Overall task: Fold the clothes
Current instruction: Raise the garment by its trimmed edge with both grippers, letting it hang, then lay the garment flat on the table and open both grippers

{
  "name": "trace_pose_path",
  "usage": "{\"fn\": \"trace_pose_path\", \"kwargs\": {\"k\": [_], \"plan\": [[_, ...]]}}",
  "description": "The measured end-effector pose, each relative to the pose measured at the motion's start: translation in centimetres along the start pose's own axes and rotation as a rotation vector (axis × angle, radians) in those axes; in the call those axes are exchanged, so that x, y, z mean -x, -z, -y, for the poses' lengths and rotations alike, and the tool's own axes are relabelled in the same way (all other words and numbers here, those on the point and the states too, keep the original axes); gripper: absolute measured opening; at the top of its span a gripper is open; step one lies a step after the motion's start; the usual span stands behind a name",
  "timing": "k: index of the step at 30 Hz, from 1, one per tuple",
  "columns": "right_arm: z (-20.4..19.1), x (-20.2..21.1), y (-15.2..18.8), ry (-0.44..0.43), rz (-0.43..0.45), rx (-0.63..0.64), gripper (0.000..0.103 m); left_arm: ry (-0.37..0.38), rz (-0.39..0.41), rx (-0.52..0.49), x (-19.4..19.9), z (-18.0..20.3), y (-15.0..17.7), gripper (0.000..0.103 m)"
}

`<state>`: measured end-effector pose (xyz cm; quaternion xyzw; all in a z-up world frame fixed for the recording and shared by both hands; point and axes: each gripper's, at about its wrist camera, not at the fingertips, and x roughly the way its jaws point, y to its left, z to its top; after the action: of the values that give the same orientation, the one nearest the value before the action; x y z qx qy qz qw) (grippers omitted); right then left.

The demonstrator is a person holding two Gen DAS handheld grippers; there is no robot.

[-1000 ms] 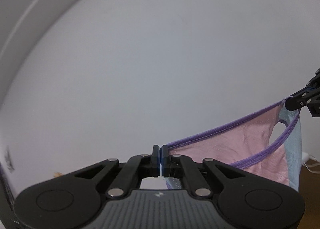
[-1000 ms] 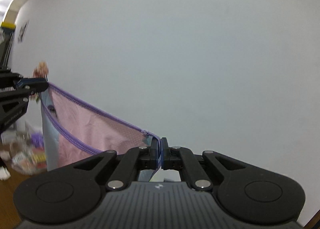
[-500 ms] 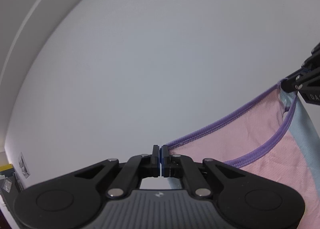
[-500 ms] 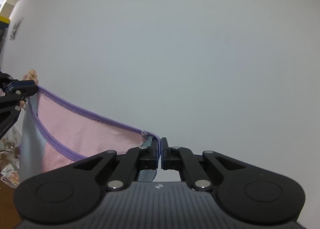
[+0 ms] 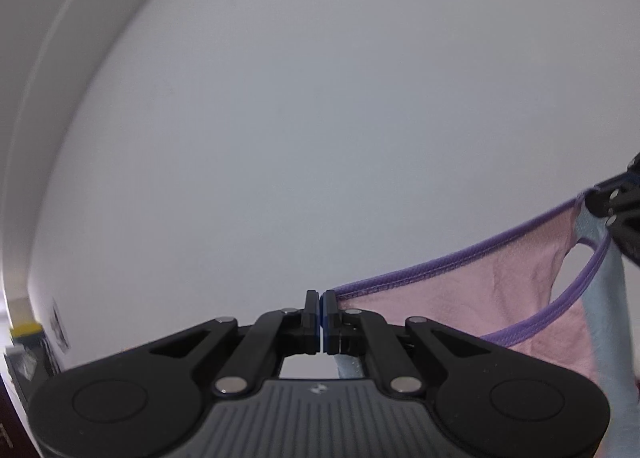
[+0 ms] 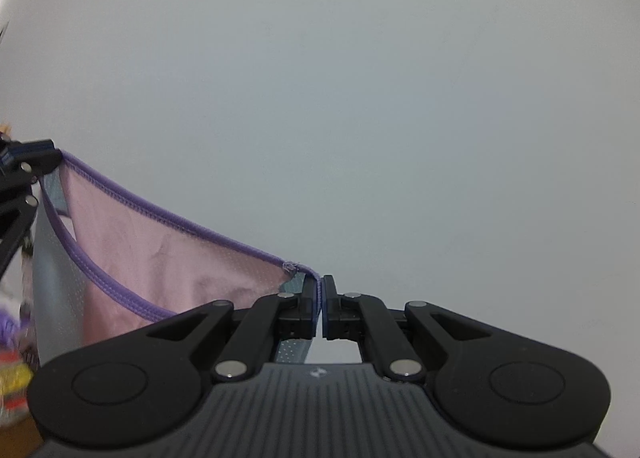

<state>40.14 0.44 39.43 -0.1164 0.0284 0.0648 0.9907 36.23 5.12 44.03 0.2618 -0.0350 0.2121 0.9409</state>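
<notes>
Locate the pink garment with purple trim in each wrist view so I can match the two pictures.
Left wrist view: pink garment lower right, stretched from the left gripper up to the right gripper.
Right wrist view: it sits lower left.
Shared landmark: the purple trim along its top edge.

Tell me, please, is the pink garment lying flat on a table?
No, the pink garment hangs in the air, stretched between the right claw and left claw.
</notes>
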Motion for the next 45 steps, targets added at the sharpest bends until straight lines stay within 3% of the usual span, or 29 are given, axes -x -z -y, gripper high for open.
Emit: {"fn": "trace_pose_path", "kwargs": {"k": [5, 11, 16, 20, 22, 25, 29, 33, 36, 39, 41, 42, 43, 45], "plan": [[0.1, 0.8, -0.1, -0.018, 0.094, -0.003, 0.002, -0.054, 0.071, -0.067, 2.7, 0.0, -0.2, 0.000], [-0.3, 4.4, 4.7, -0.107, 0.105, 0.060, 0.002, -0.059, 0.085, -0.132, 10.5, 1.6, 3.1, 0.000], [-1.1, 9.3, 14.3, -0.223, 0.046, 0.131, 0.002, 0.090, 0.019, -0.161, 20.1, 5.5, 10.6, 0.000], [-1.5, 15.2, 24.3, -0.297, -0.092, 0.170, 0.002, 0.233, -0.063, -0.168, 28.9, 9.8, 17.3, 0.000], [-2.3, 19.2, 29.5, -0.326, -0.166, 0.195, 0.002, 0.306, -0.122, -0.161, 32.8, 11.9, 20.3, 0.000], [-3.6, 27.2, 36.6, -0.373, -0.284, 0.198, 0.002, 0.378, -0.190, -0.150, 38.5, 12.1, 25.7, 0.000], [-2.2, 34.1, 41.2, -0.399, -0.389, 0.143, 0.002, 0.442, -0.244, -0.155, 42.0, 12.1, 31.1, 0.000], [-1.0, 36.8, 43.2, -0.408, -0.442, 0.048, 0.002, 0.490, -0.284, -0.158, 50.7, 10.3, 34.7, 0.000], [-0.9, 37.6, 44.2, -0.400, -0.451, 0.043, 0.002, 0.512, -0.313, -0.146, 52.2, 9.9, 36.4, 0.001], [-1.2, 38.2, 45.5, -0.414, -0.478, 0.035, 0.003, 0.572, -0.366, -0.090, 51.9, 8.5, 36.8, 0.009], [-1.0, 38.4, 45.8, -0.442, -0.501, 0.010, 0.012, 0.612, -0.401, -0.052, 51.6, 7.5, 37.0, 0.022], [-0.7, 38.5, 45.8, -0.460, -0.513, -0.011, 0.023, 0.632, -0.418, -0.033, 51.5, 7.1, 37.2, 0.028], [-0.1, 38.7, 45.6, -0.485, -0.524, -0.038, 0.035, 0.652, -0.436, -0.014, 51.4, 6.6, 37.3, 0.041], [1.4, 39.0, 45.0, -0.534, -0.533, -0.100, 0.039, 0.719, -0.462, 0.037, 51.2, 5.1, 37.4, 0.044]]}}
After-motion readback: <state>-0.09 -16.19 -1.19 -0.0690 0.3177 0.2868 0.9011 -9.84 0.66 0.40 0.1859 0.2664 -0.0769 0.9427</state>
